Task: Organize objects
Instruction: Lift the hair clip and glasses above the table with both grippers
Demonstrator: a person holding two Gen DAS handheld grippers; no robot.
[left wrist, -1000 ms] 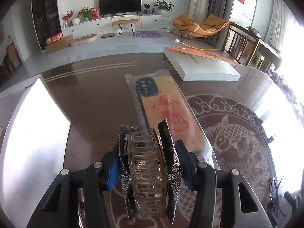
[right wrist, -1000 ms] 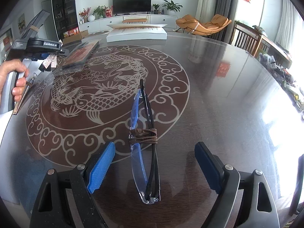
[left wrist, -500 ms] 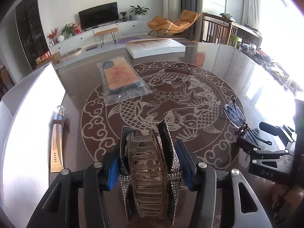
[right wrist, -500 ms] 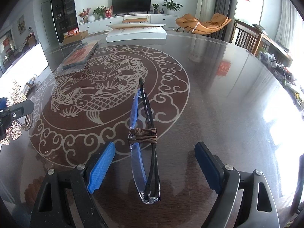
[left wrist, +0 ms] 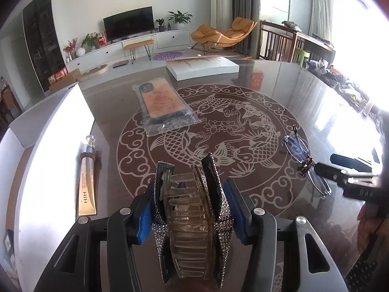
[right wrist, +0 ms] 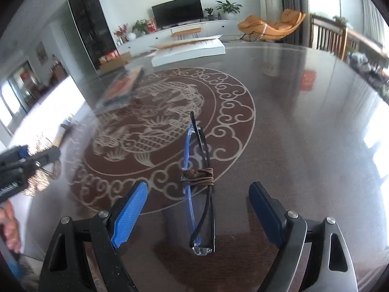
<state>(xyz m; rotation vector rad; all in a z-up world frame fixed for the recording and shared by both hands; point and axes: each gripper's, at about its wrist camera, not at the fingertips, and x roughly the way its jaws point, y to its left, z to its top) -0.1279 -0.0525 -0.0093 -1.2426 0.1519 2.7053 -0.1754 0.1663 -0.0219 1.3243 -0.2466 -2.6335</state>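
My left gripper (left wrist: pixel 189 209) is shut on a rhinestone hair claw clip (left wrist: pixel 192 223), held above the near side of the dark table. Folded glasses (right wrist: pixel 199 189) tied with a brown cord lie on the table between the open fingers of my right gripper (right wrist: pixel 198 209), untouched by either pad. In the left wrist view the same glasses (left wrist: pixel 304 163) lie at the right, with the right gripper (left wrist: pixel 340 176) just beyond them. A bagged phone case (left wrist: pixel 163 104) lies further back and a cream tube (left wrist: pixel 87 177) at the left.
A white box (left wrist: pixel 48 150) stands along the table's left edge, beside the tube. A flat white box (left wrist: pixel 201 67) lies at the far edge. The table (right wrist: pixel 304 146) bears a carp pattern in the middle. A hand (right wrist: pixel 9 221) holds the left tool.
The left gripper has swung back from over the phone case toward the near side, still holding the clip. The right gripper has rolled and shifted slightly over the glasses.
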